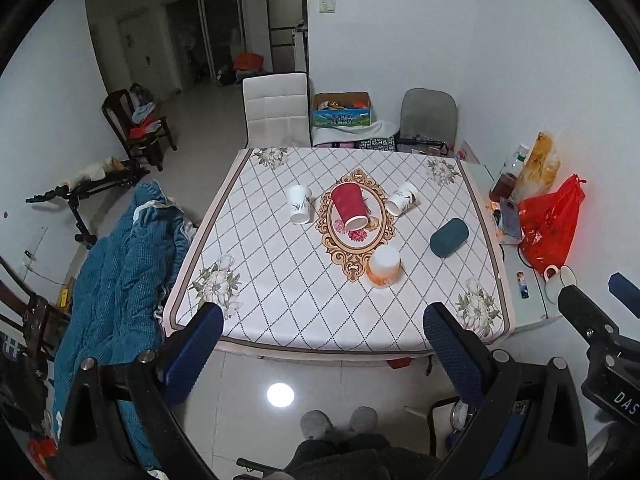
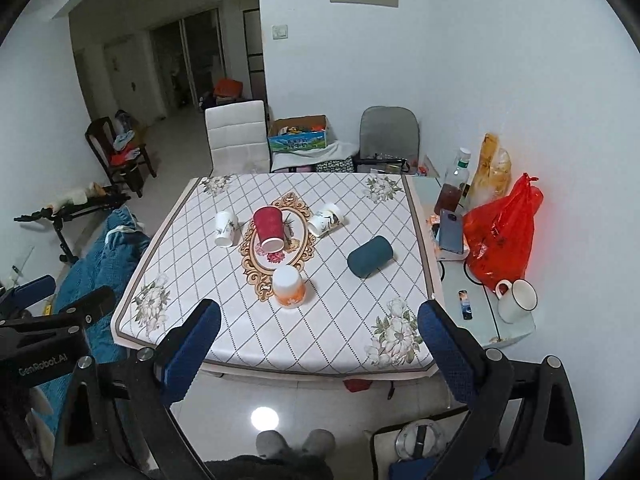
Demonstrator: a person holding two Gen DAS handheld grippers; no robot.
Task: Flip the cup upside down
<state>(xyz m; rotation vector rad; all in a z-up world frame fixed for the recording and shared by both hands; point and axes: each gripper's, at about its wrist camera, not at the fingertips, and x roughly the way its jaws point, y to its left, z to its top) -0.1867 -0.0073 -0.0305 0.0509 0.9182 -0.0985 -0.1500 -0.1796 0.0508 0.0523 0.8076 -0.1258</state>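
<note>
Both jaws spread wide, red cup (image 1: pixel 350 206) lying on the table well beyond them.

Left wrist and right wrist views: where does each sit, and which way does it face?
Left wrist: above the near table edge, facing the far wall; own open fingers, the right gripper, slippers.
Right wrist: further right, same heading; own open fingers, the left gripper.
Shared: red cup, teal cup.

Smooth printed tablecloth (image 1: pixel 280 280) covers the worktop; red cup (image 1: pixel 350 206) looks like matt paper; floor tiles (image 1: pixel 248 380) gleam glossy.
</note>
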